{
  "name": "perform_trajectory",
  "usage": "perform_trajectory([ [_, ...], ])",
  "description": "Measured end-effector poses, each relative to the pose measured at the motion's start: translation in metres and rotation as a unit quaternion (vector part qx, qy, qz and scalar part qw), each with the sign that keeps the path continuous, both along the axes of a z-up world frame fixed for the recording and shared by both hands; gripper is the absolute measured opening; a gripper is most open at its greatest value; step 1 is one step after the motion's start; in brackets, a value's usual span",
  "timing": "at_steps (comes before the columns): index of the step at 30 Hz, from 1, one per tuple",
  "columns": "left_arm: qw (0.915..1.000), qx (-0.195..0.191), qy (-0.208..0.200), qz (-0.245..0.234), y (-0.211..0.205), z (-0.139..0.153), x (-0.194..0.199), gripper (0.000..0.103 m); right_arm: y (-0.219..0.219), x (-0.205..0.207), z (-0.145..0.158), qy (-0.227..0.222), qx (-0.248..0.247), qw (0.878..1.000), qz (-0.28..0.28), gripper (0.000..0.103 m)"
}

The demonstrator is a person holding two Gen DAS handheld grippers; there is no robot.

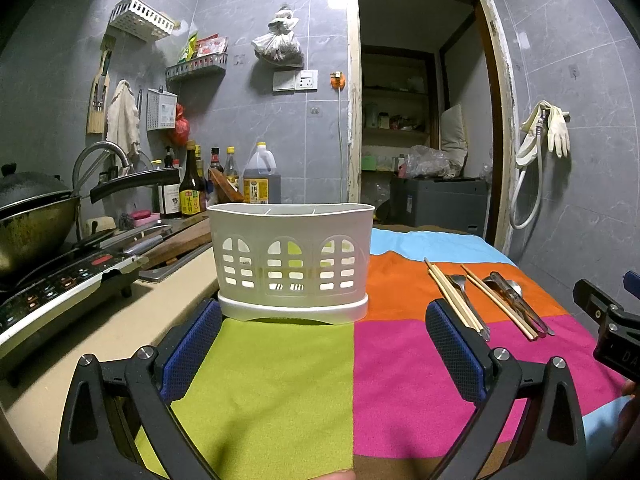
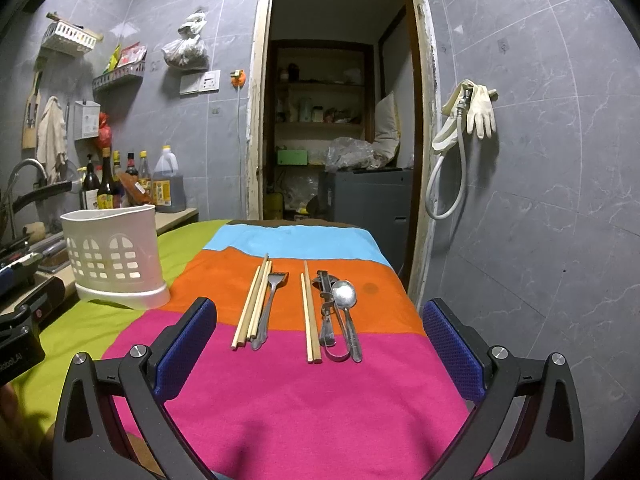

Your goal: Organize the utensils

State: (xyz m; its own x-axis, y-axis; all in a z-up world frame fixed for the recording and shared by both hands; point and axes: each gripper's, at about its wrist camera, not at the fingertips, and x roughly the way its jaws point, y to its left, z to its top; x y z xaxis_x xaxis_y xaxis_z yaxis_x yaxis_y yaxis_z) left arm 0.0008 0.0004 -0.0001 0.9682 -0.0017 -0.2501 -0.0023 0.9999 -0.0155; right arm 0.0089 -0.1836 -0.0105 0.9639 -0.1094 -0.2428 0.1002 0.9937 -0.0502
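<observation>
A white slotted utensil holder [image 1: 291, 264] stands upright on the green part of a striped cloth; it also shows at the left of the right wrist view [image 2: 116, 258]. Utensils lie on the orange and pink stripes: a bundle of wooden chopsticks [image 2: 253, 306] beside a metal fork [image 2: 271, 302], a second chopstick pair [image 2: 309, 316], a metal peeler [image 2: 326, 308] and a spoon [image 2: 347, 312]. My left gripper [image 1: 324, 356] is open and empty just in front of the holder. My right gripper [image 2: 320, 356] is open and empty just short of the utensils.
An induction cooker [image 1: 60, 292] with a dark wok [image 1: 32, 220] sits at the left, with a sink tap [image 1: 100, 156] and sauce bottles [image 1: 224, 184] behind. The cloth's right edge [image 2: 404, 288] drops off near the tiled wall and an open doorway [image 2: 336, 120].
</observation>
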Motion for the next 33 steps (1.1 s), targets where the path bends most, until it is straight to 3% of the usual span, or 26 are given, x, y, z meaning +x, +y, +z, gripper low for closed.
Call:
perform_trajectory([
  [33, 1.0000, 0.000, 0.006, 0.000, 0.000, -0.016, 0.002, 0.100, 0.004, 0.002, -0.007, 0.005, 0.000, 1.000, 0.000, 0.103],
])
